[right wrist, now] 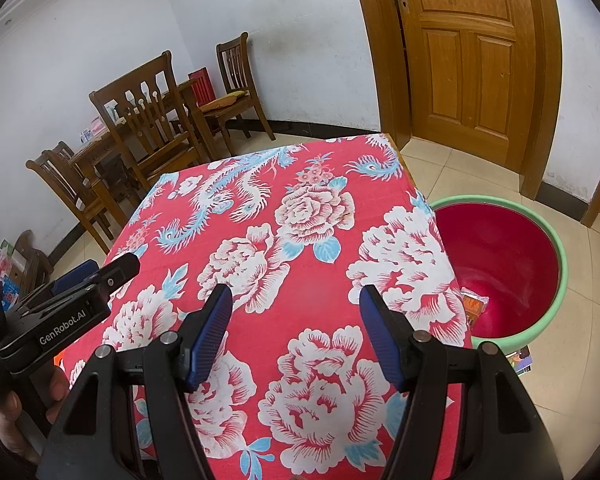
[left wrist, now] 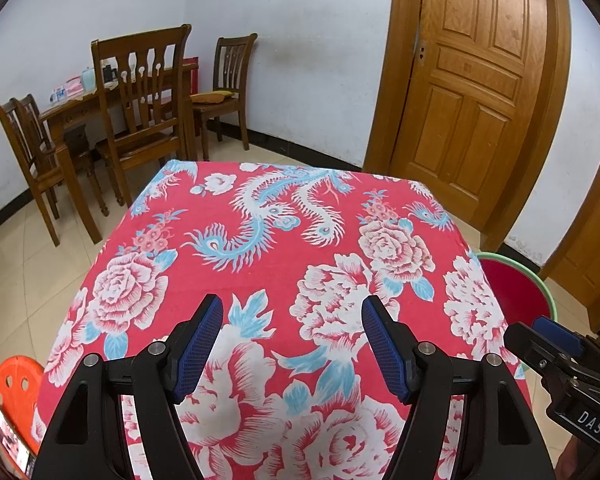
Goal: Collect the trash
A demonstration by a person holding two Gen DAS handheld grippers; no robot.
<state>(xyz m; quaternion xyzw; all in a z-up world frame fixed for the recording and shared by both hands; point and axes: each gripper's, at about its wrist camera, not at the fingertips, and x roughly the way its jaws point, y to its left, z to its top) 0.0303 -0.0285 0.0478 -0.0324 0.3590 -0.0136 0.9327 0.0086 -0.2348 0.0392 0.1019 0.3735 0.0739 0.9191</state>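
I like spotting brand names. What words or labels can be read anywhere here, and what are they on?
"GenRobot.AI": on the black body of the left claw, seen from the right wrist.
"DAS": on the black body of the right claw, cut off at the frame edge.
Small white print low on the left claw's handle: too small to read.
Packets on the far wooden table: blurred, unreadable.

We were in the plain dining room of a home: whitewashed walls with a dark skirting, beige floor tiles, a panelled wooden door point(left wrist: 476, 92), a wooden dining table point(left wrist: 72, 112) ringed by carved wooden chairs point(left wrist: 140, 96), and nearer us a table under a red peony-and-phoenix cloth point(left wrist: 268, 240).
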